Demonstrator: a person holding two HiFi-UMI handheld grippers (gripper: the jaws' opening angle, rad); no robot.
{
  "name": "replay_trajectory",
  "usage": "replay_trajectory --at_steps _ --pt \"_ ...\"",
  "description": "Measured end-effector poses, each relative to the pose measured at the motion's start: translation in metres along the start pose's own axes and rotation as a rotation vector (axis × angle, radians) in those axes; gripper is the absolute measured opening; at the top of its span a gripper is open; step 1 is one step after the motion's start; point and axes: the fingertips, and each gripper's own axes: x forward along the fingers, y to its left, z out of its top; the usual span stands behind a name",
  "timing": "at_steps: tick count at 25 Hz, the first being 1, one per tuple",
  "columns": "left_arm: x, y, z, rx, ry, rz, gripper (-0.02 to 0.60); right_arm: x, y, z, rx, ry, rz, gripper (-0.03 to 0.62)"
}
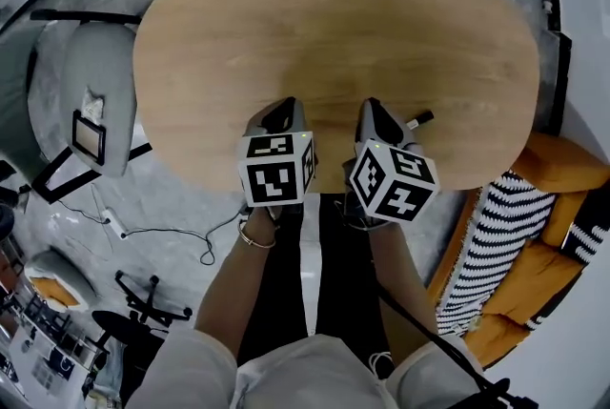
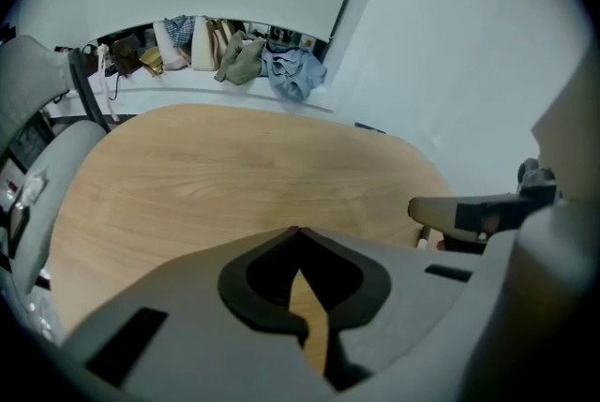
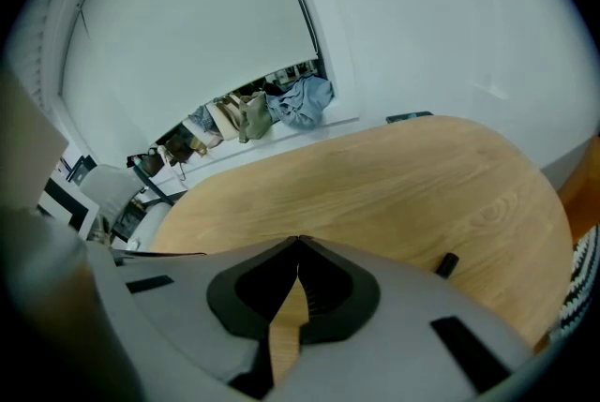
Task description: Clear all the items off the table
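- Pen-like stick [image 1: 419, 120], pale with a dark end, is the only item I can see on the desk [image 1: 334, 26]. It lies just beside the right tool [image 1: 374, 108], on that tool's outer side and close to the near edge.
- The right tool has its jaws fully together with nothing between them. Only bare wood shows through the gap in the right gripper view.
- The left tool [image 1: 282, 109] is likewise closed and empty.
- Both tools sit side by side over the near edge, pointing across the desk. This looks like a ready posture rather than a grasp.
- To my eye the clearing is nearly done, and the stick is probably what remains.
- The right tool is the natural one for it. It would need to open and swing outward a little.
- The stick's nearness to the rim means a nudge could roll it off.
- Beyond the tools the wood is clear right to the far curve.
- A grey chair [image 1: 95, 92] stands on the left and an orange sofa [image 1: 562, 169] with a striped cushion [image 1: 486, 245] on the right.
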Motion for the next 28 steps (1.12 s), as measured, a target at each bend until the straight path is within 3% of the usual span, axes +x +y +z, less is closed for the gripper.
replay_trajectory --at_steps 5,10,17,19,23,28 --pt "0.013 -0.037 -0.012 0.065 0.073 -0.102 0.008 -0.018 -0.034 -0.008 0.068 0.004 -0.057 0.025" --pt "0.027 -0.103 -0.028 0.215 0.128 -0.186 0.009 -0.050 -0.102 -0.022 0.180 -0.002 -0.177 0.025" --pt "0.052 -0.183 -0.063 0.445 0.215 -0.263 0.009 -0.082 -0.177 -0.059 0.336 -0.033 -0.264 0.025" --pt "0.058 -0.191 -0.073 0.516 0.249 -0.272 0.014 -0.086 -0.188 -0.070 0.378 -0.041 -0.275 0.025" --pt "0.071 -0.205 -0.080 0.643 0.292 -0.268 0.106 -0.090 -0.211 -0.080 0.423 -0.049 -0.275 0.025" --pt "0.081 -0.210 -0.083 0.843 0.327 -0.243 0.127 -0.091 -0.220 -0.088 0.459 -0.052 -0.270 0.025"
